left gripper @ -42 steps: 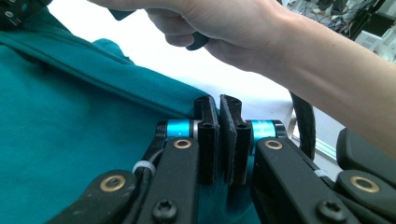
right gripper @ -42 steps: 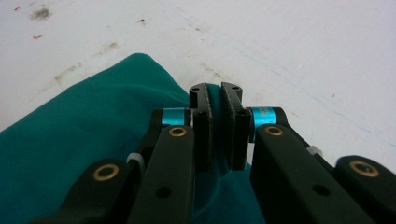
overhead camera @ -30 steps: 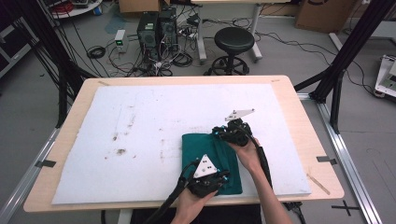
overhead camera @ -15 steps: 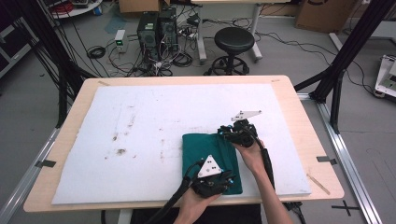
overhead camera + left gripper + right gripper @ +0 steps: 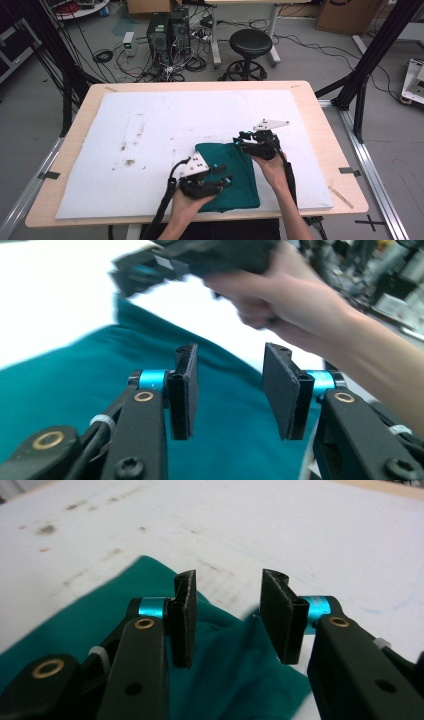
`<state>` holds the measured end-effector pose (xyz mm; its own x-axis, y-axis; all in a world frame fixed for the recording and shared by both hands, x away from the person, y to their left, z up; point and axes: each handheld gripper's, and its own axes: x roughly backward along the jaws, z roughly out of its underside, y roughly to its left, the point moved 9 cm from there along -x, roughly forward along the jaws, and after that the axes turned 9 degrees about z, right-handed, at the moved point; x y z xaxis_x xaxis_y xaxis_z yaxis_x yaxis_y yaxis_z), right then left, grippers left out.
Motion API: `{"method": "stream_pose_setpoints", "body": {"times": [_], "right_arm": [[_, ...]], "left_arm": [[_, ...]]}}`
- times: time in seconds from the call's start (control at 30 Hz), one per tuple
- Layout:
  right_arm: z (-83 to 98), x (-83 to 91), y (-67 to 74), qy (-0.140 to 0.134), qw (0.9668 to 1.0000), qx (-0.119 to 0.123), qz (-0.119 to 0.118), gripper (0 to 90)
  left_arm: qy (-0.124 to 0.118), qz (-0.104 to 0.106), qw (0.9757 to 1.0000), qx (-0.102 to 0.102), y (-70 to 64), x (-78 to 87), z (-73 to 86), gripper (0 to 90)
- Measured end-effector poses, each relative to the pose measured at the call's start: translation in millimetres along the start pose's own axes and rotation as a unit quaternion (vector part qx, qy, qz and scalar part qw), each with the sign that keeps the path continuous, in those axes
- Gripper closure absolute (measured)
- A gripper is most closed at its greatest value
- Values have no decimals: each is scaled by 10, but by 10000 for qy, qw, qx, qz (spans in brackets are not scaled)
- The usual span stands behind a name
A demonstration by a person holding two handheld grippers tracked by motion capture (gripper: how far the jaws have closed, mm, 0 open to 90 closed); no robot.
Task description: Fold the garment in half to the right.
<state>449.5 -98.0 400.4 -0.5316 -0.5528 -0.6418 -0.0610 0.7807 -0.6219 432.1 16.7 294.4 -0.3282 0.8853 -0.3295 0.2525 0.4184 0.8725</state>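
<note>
- Folded dark teal cloth (image 5: 227, 175) lies flat on the white foam mat (image 5: 150, 125), near the table's front edge, right of centre.
- Left gripper (image 5: 220, 182) is over the cloth's near-left part; its jaws have just been opening and stand partly apart, with nothing between the pads (image 5: 184, 390).
- Right gripper (image 5: 240, 144) is at the cloth's far right corner; its jaws have also just been opening, half wide. A raised fabric tip (image 5: 252, 625) stands in the gap, not pinched.
- Risk: the raised corner may spring back or unfold, since nothing pins it.
- Risk: a pad edge could snag loose fabric on pulling away and drag the fold open.
- Risk: the two grippers are close together, so a collision or cable catch is possible.
</note>
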Motion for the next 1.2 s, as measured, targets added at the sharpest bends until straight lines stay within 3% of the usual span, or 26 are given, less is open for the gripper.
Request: {"method": "stream_pose_setpoints", "body": {"times": [0.03,0.07,0.13,0.17,0.2,0.27,0.43,0.47,0.53,0.57,0.67,0.77,0.83,0.87,0.93,0.97,1.0,1.07,1.1,1.17,1.2], "right_arm": [[-20,6,83,-25,9999,89,-116,605],[-18,2,125,-2,9998,132,-170,623],[8,-26,161,90,9996,249,-95,647],[28,-42,149,135,9995,292,5,669],[51,-52,121,171,9994,271,137,681],[106,-59,43,252,9990,145,328,743],[311,-66,-142,581,9960,-17,673,824],[356,-72,-165,647,9952,-32,727,833],[402,-75,-190,718,9944,-22,772,838],[499,-87,-230,912,9920,37,866,855],[589,-114,-265,1060,9898,110,944,862],[572,-73,-276,970,9909,7,937,845],[535,-49,-274,890,9913,-36,967,826],[430,-8,-229,653,9939,-160,879,781],[326,-4,-149,487,9955,-194,784,692],[326,-4,-149,487,9955,-194,784,692],[311,-22,-134,628,9928,-253,990,581],[324,-33,-156,698,9909,-318,1103,544],[380,-37,-223,781,9889,-507,1158,503],[416,-40,-234,831,9893,-607,1032,511],[479,-57,-200,909,9912,-715,643,598]], "left_arm": [[-148,-239,9996,-20,180,91,-70,609],[-201,-359,9991,-40,264,125,-93,617],[-214,-576,9981,-43,433,174,-113,652],[-214,-576,9981,-43,433,174,-113,669],[-174,-807,9966,20,603,205,-104,697],[-194,-1009,9946,137,754,229,-101,749],[-69,-1373,9902,261,1047,195,-70,786],[-69,-1373,9902,261,1047,195,-70,786],[51,-1452,9888,326,1132,160,-23,786],[176,-1531,9874,371,1193,132,31,782],[287,-1613,9859,333,1226,119,66,766],[284,-1679,9850,268,1240,131,59,708],[239,-1718,9845,254,1251,145,47,688],[196,-1715,9846,260,1264,144,42,670],[172,-1704,9848,270,1265,139,40,653],[164,-1695,9850,279,1264,135,39,653],[166,-1684,9852,280,1261,132,39,641],[187,-1651,9857,274,1238,135,38,639],[185,-1624,9863,244,1223,132,33,639],[173,-1615,9864,242,1224,130,32,639],[182,-1612,9865,240,1228,129,34,639]]}}
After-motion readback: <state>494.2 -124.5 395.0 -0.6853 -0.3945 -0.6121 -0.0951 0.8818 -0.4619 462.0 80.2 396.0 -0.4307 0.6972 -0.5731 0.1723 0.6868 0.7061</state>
